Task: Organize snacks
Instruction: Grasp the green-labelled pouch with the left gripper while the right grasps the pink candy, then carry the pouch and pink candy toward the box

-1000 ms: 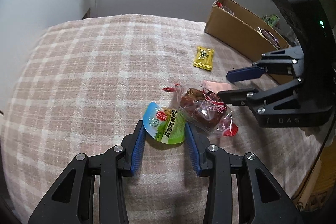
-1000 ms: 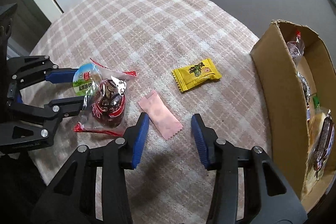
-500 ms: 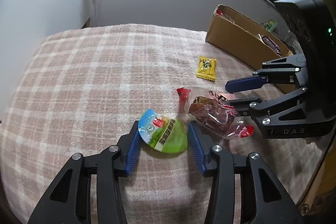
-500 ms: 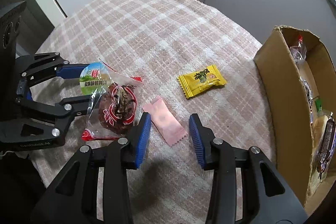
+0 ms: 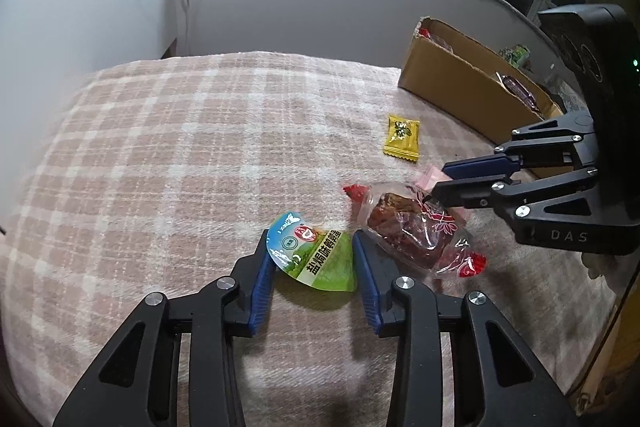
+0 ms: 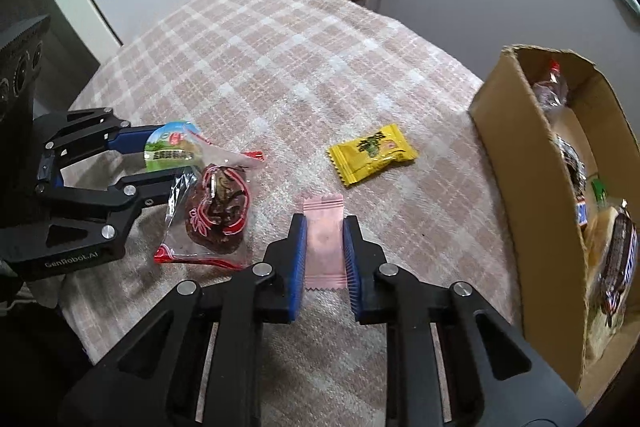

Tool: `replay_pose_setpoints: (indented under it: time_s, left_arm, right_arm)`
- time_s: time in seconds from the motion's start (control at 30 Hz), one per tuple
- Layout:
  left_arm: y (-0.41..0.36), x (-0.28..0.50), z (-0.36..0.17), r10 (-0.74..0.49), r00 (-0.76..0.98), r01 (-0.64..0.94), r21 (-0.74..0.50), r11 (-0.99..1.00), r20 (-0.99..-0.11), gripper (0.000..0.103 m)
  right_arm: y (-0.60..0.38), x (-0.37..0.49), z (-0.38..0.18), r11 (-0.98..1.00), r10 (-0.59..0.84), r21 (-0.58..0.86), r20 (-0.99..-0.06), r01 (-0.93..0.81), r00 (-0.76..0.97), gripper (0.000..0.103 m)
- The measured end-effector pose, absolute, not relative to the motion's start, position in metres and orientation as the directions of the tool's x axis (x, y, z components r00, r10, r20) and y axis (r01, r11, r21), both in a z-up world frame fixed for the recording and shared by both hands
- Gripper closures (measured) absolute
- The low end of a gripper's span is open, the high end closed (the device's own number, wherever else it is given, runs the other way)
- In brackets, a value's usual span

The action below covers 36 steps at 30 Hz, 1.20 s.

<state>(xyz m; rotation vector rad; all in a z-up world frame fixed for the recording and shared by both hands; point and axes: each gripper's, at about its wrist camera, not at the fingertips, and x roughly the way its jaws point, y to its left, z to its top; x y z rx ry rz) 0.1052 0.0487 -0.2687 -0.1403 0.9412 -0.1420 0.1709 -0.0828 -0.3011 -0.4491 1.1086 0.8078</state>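
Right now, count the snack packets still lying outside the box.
4: green packet in left claw, pink packet in right claw, clear-wrapped brown snack between, yellow packet farther.

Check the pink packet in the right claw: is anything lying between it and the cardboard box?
Nothing visible. The right claw is shut on the pink packet, and only bare checked cloth lies between it and the cardboard box. The yellow packet lies further back, off that line.
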Motion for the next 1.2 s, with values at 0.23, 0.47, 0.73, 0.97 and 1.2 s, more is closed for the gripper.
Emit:
replay_pose_setpoints:
  time_s: [0.23,0.47,0.73,0.97,1.2]
  left_arm:
    - [0.061,0.101,-0.257,-0.172,0.589,0.032,-0.189,0.981,-0.790,0.067]
    - [0.059,0.105,-0.240,-0.151,0.594,0.039,-0.158,0.987,-0.790,0.067]
    - [0.053,0.113,-0.211,-0.156,0.613,0.056,-0.154,0.986,-0.775,0.067]
    - [0.040,0.125,-0.188,-0.171,0.630,0.092,-0.145,0.985,-0.757,0.067]
    - [0.018,0.141,-0.167,-0.201,0.644,0.137,-0.147,0.980,-0.738,0.067]
  right_arm:
    - [-0.093,0.167,-0.292,0.673,0.362,0.086,-0.904,-0.735,0.226,0.084]
    - [-0.104,0.169,-0.276,0.705,0.387,0.117,-0.890,-0.699,0.241,0.084]
    - [-0.125,0.176,-0.248,0.748,0.415,0.153,-0.867,-0.645,0.275,0.084]
    - [-0.148,0.179,-0.219,0.779,0.431,0.166,-0.842,-0.604,0.325,0.084]
    - [-0.182,0.186,-0.192,0.819,0.428,0.173,-0.819,-0.546,0.382,0.084]
